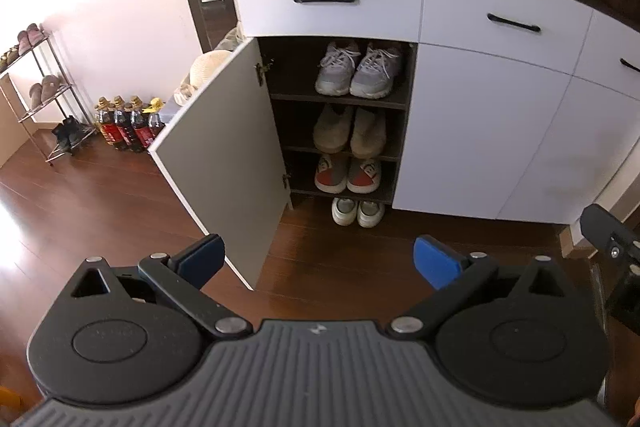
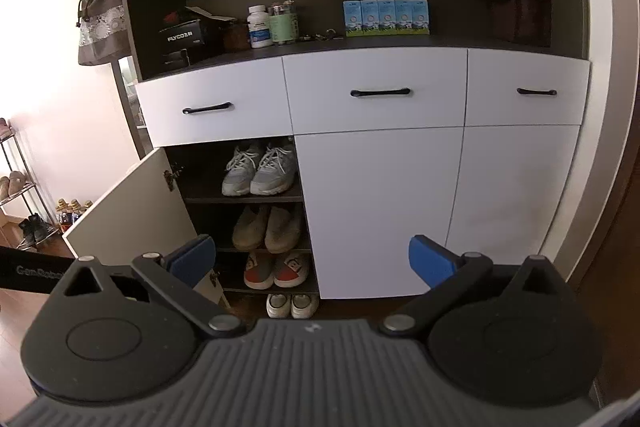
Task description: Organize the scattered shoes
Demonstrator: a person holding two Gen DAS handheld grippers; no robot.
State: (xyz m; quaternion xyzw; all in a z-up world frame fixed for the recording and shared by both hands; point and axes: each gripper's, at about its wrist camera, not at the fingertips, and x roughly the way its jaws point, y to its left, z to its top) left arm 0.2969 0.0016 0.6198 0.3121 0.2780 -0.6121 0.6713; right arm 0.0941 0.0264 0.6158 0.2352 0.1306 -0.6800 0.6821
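Note:
The white shoe cabinet (image 1: 480, 131) (image 2: 380, 211) has its left door (image 1: 224, 155) (image 2: 120, 203) swung open. Inside, grey laced sneakers (image 1: 358, 71) (image 2: 260, 171) fill the top shelf, beige slip-ons (image 1: 350, 131) (image 2: 268, 229) the middle one, and red-and-grey sneakers (image 1: 347, 174) (image 2: 276, 269) the lowest. A white pair (image 1: 357, 211) (image 2: 292, 305) stands on the floor at the cabinet's foot. My left gripper (image 1: 320, 261) is open and holds nothing, well back from the shelves. My right gripper (image 2: 312, 259) is open too, with nothing between its blue pads (image 2: 428, 263).
A wire rack (image 1: 44, 95) (image 2: 20, 195) with more shoes stands at the far left by the wall. Several cola bottles (image 1: 128, 125) and a straw hat (image 1: 208, 67) sit behind the open door. Drawers (image 2: 376, 95) and a cluttered open shelf (image 2: 320, 43) top the cabinet. The floor is dark wood (image 1: 100, 203).

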